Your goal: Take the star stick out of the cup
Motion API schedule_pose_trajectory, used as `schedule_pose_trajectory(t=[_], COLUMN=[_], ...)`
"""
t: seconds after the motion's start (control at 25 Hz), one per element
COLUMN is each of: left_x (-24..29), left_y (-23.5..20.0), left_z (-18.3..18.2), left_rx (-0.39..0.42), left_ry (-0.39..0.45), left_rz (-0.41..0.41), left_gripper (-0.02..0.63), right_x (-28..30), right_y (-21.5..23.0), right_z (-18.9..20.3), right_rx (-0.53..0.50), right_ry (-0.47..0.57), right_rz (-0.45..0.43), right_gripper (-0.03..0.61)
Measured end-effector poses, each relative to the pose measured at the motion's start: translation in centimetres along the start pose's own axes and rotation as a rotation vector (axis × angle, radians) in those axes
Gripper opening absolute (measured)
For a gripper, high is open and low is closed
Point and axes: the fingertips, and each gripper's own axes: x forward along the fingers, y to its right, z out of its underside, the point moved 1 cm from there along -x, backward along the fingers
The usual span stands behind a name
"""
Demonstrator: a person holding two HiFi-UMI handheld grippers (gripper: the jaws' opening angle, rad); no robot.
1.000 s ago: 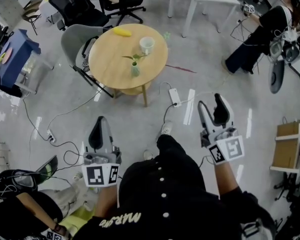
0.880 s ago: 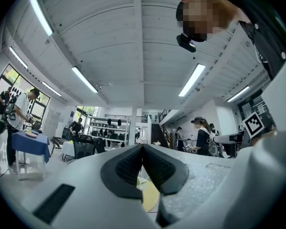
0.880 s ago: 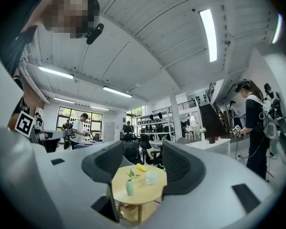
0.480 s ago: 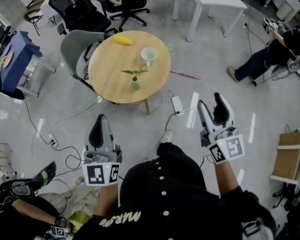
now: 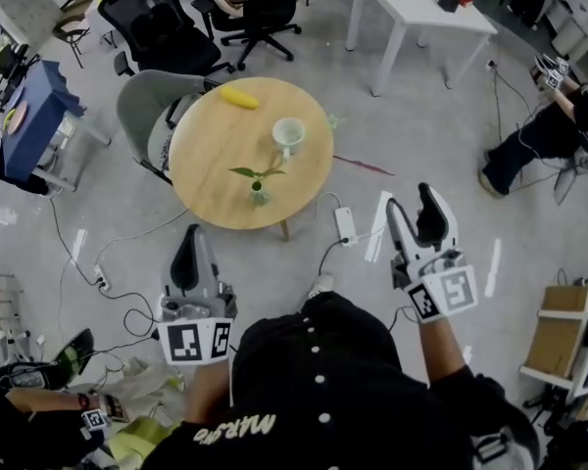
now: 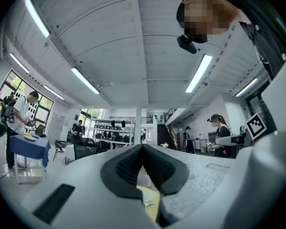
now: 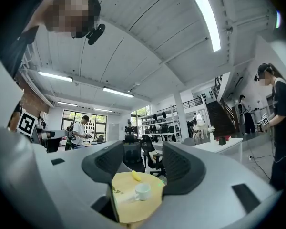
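A white cup [image 5: 288, 135] stands on the round wooden table [image 5: 216, 155] ahead of me; it also shows between the right jaws [image 7: 142, 191]. A small green star shape [image 5: 331, 121] sits just right of the cup, its stick too thin to make out. My left gripper [image 5: 189, 245] hangs over the floor short of the table, jaws pressed together [image 6: 143, 149] and empty. To the right, level with it, my right gripper [image 5: 412, 204] stands open with nothing between its fingers [image 7: 143, 163]. Both are far from the cup.
On the table lie a banana [image 5: 239, 97] and a small vase with a green sprig [image 5: 260, 189]. A grey chair [image 5: 142, 106] stands at its left. A power strip [image 5: 345, 225] and cables lie on the floor between me and the table. A seated person [image 5: 539, 135] is at right.
The table has slid lower in the head view, so it is nearer to me. Both grippers keep the same pose and states.
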Motion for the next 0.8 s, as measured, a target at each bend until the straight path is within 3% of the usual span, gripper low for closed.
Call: schedule_pose_trajectory(t=[0.36, 0.8], left_x=[3.0, 7.4], left_y=[-0.1, -5.0], left_z=[0.5, 2.1], left_rx=[0.015, 0.006], left_ry=[-0.009, -0.026], left_rz=[-0.055, -0.058], left_gripper=[0.003, 0.003], right_x=[4.6, 11.5], right_y=[2.7, 1.4], right_z=[0.7, 1.8], right_rx=[0.021, -0.017], right_ry=[-0.005, -0.028], right_rz=[-0.050, -0.077], right_gripper=[0.249, 0.252])
